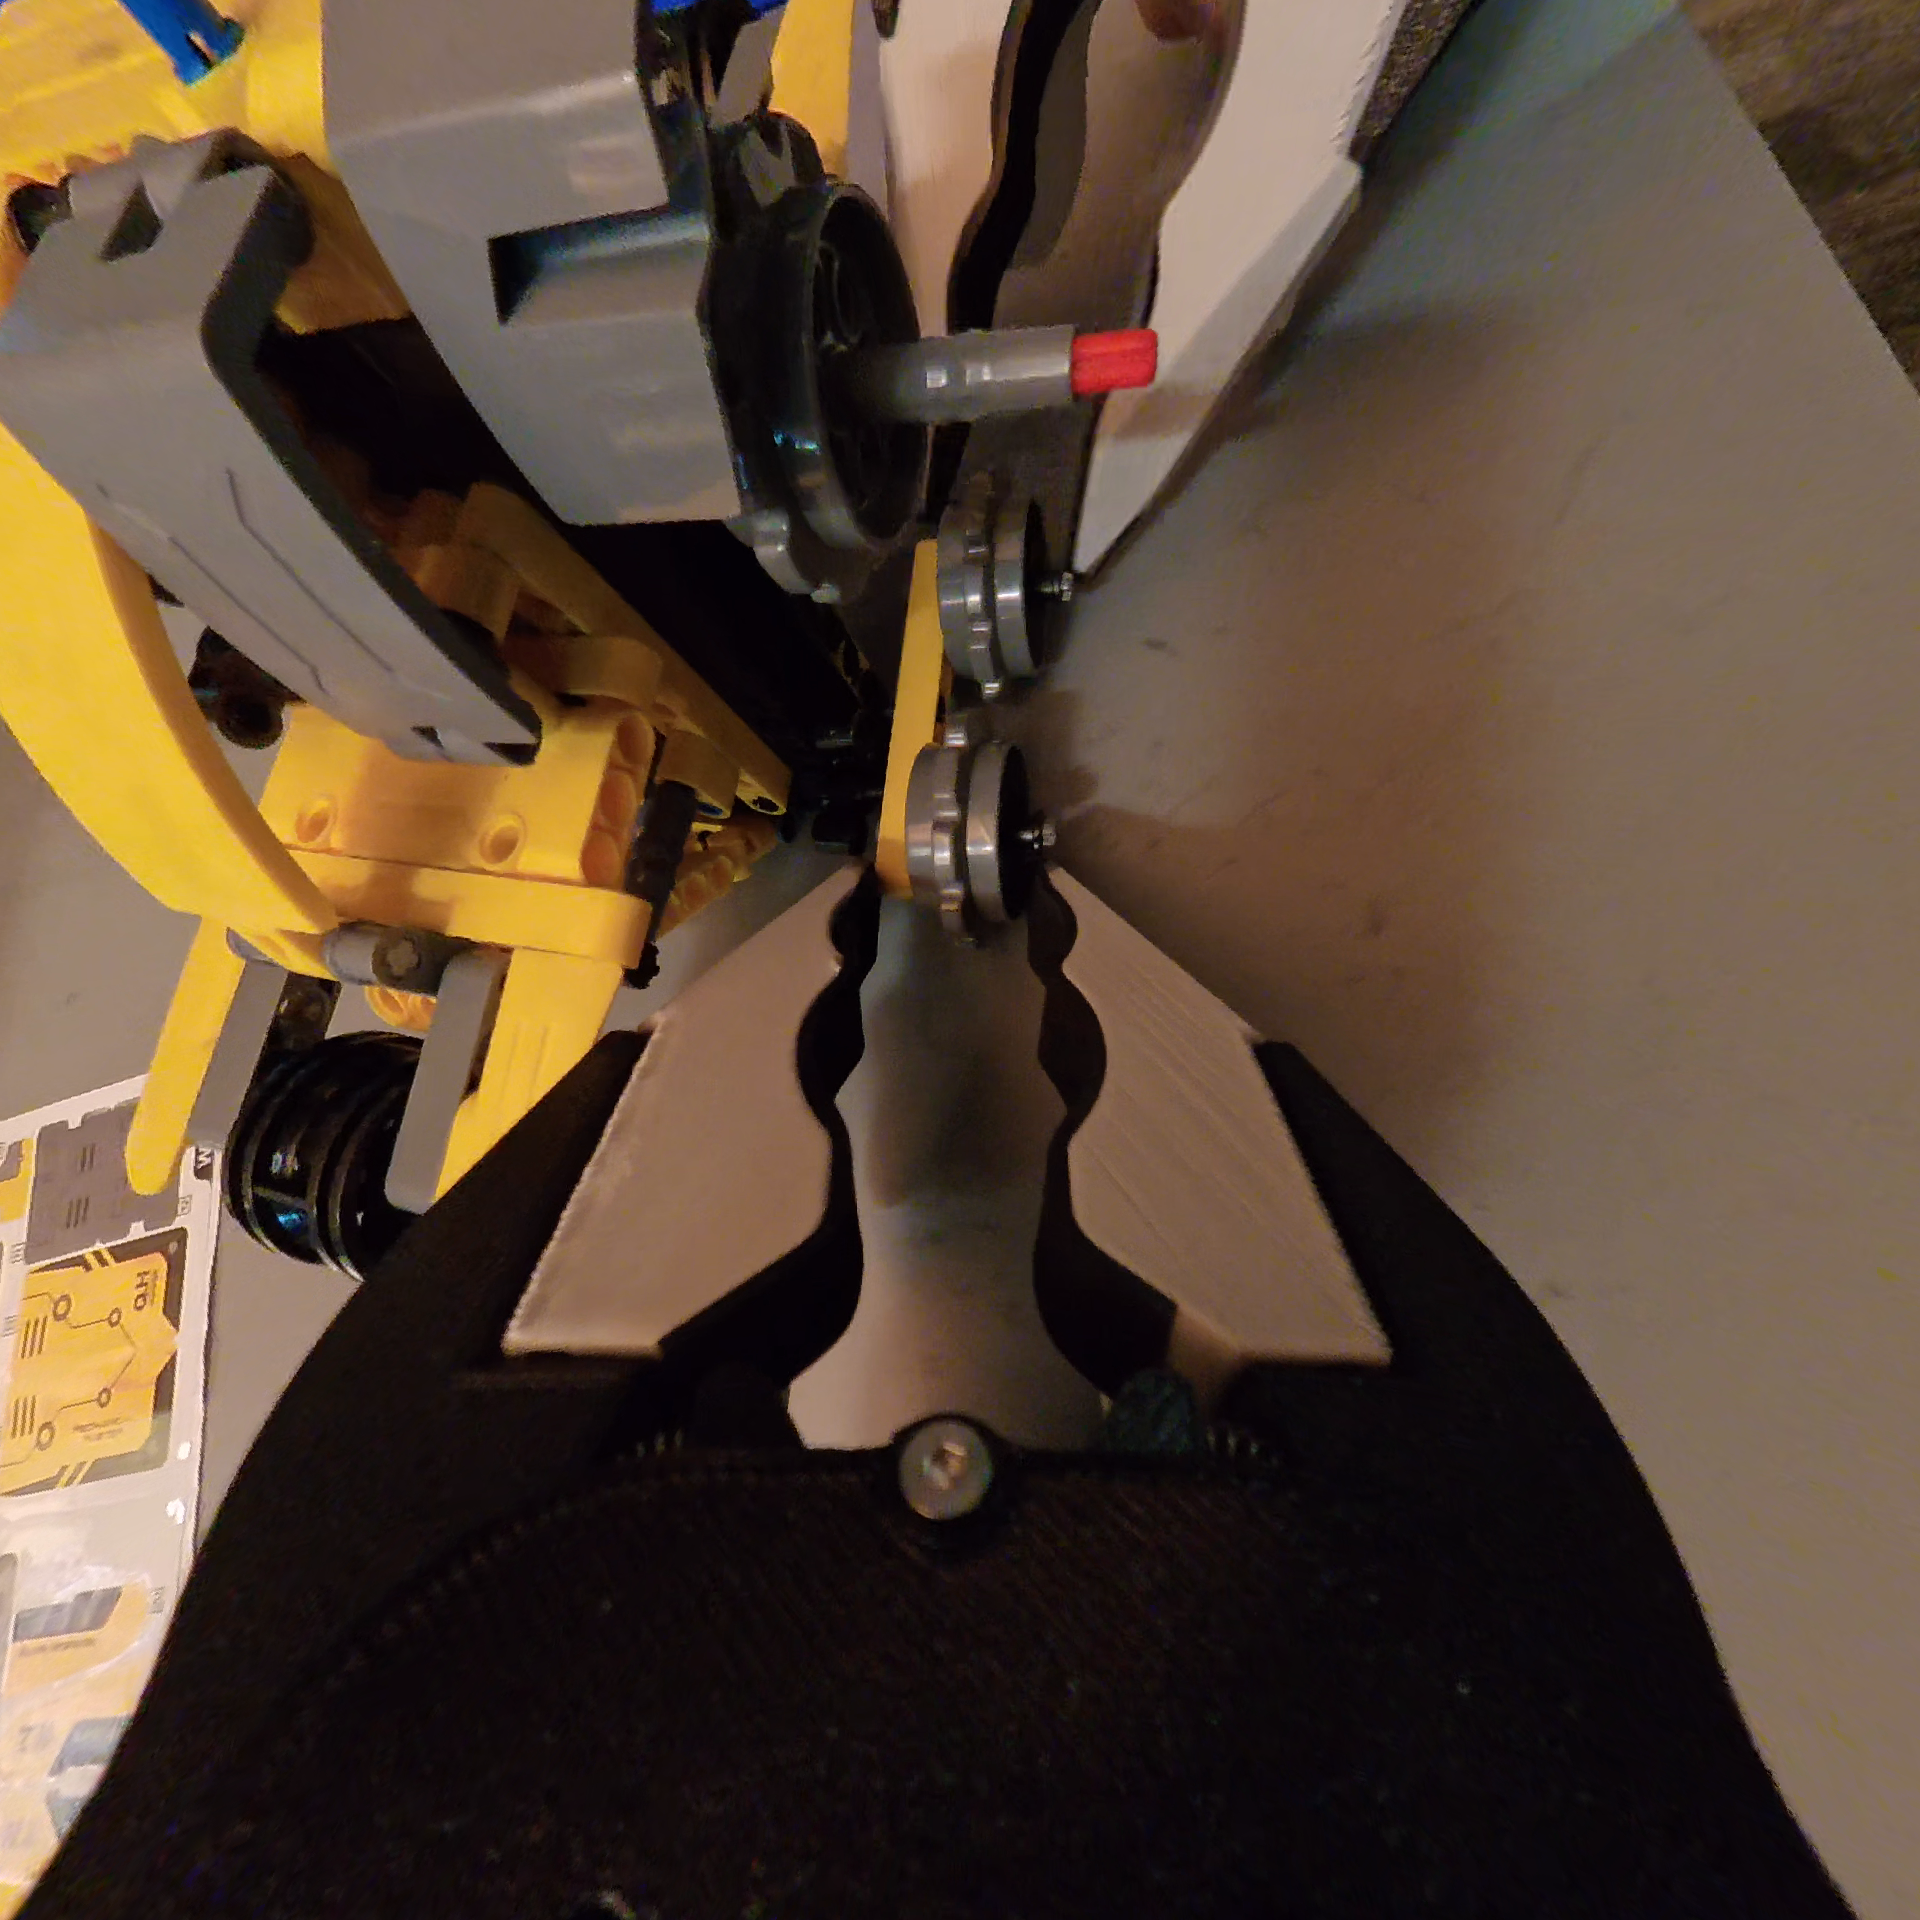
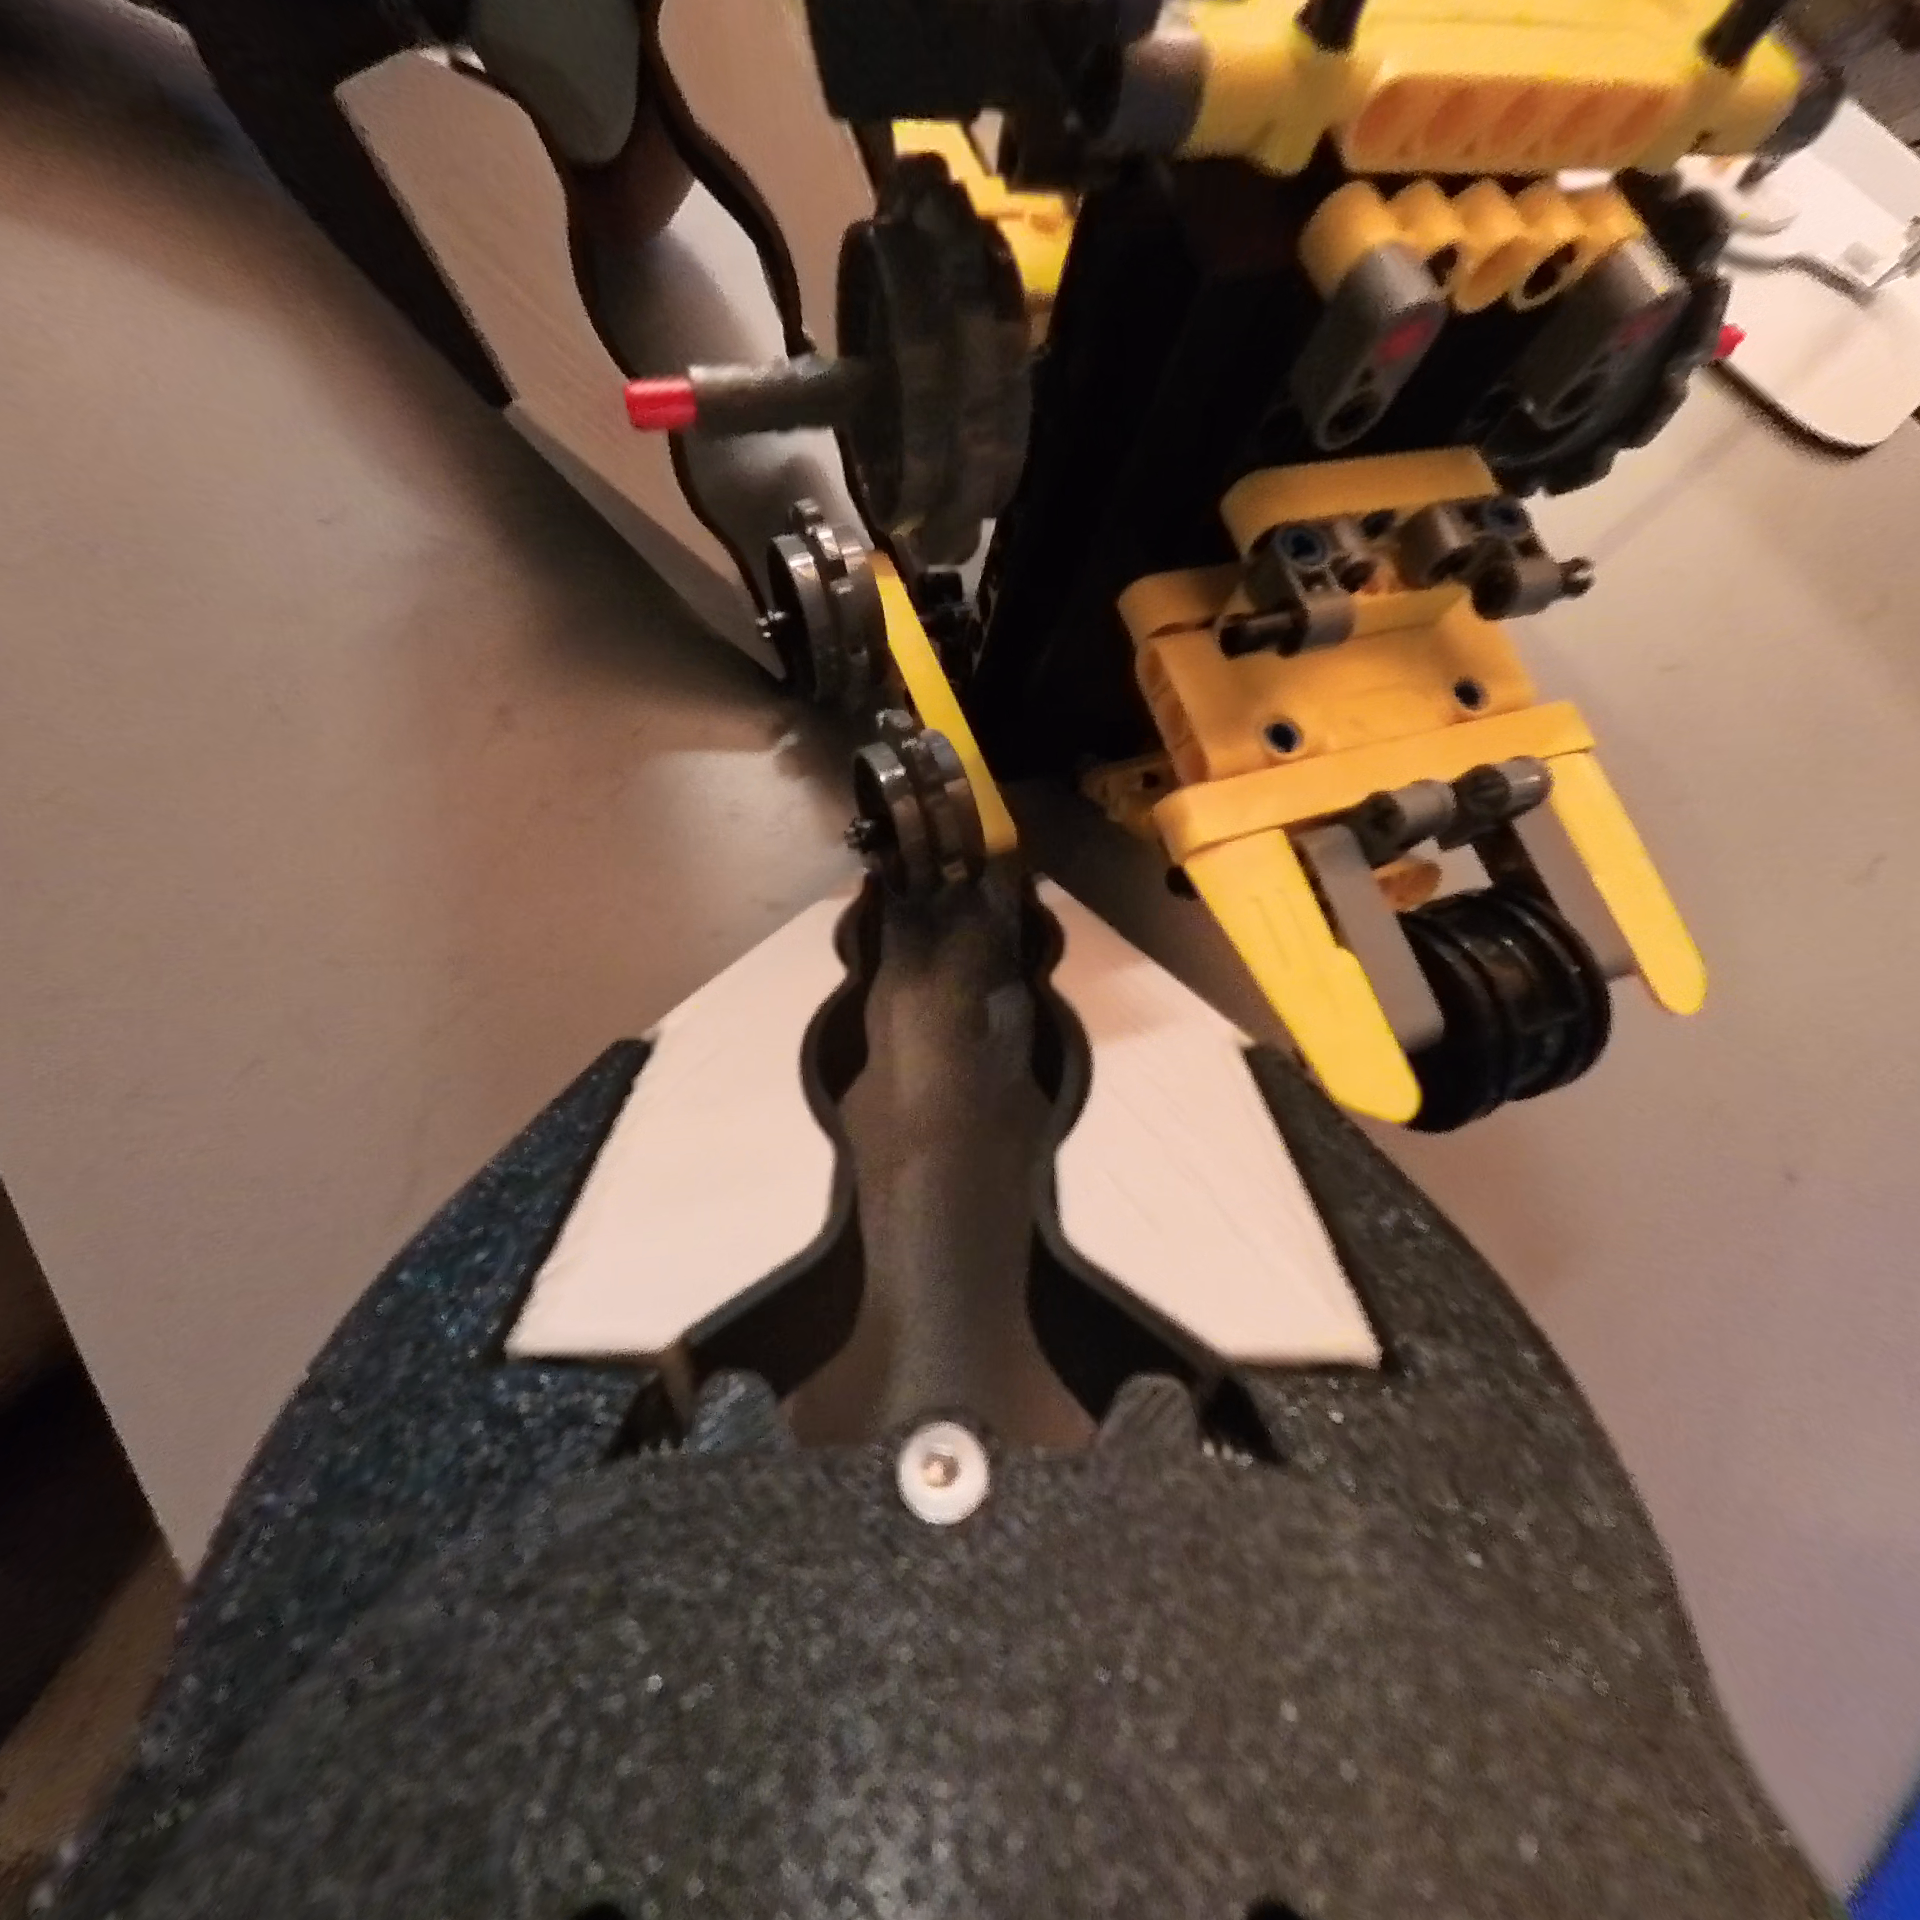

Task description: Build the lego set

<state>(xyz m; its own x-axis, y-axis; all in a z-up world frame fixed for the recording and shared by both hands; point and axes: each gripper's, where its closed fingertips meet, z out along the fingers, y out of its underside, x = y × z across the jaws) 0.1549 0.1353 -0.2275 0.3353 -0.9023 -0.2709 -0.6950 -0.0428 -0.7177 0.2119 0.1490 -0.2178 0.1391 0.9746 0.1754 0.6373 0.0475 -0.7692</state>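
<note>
Yellow brick-built model (image 1: 436, 727) on grey table (image 1: 1507, 831). Left gripper (image 1: 951, 883) and right gripper (image 2: 940, 883) each pinch its grey double wheels (image 1: 966, 821). Open table at 3 o'clock, left view.

The left gripper (image 1: 951, 883) reaches to frame centre, fingers narrowly parted at the tips — the right gripper (image 2: 940, 894) does likewise, meeting it head-on.

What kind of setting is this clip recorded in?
Probably a hobby or home table used for toy building. A yellow brick-built vehicle model stands on a plain grey tabletop, with a printed sticker sheet beside it. Carpet-like floor shows past the table's edge.
</note>
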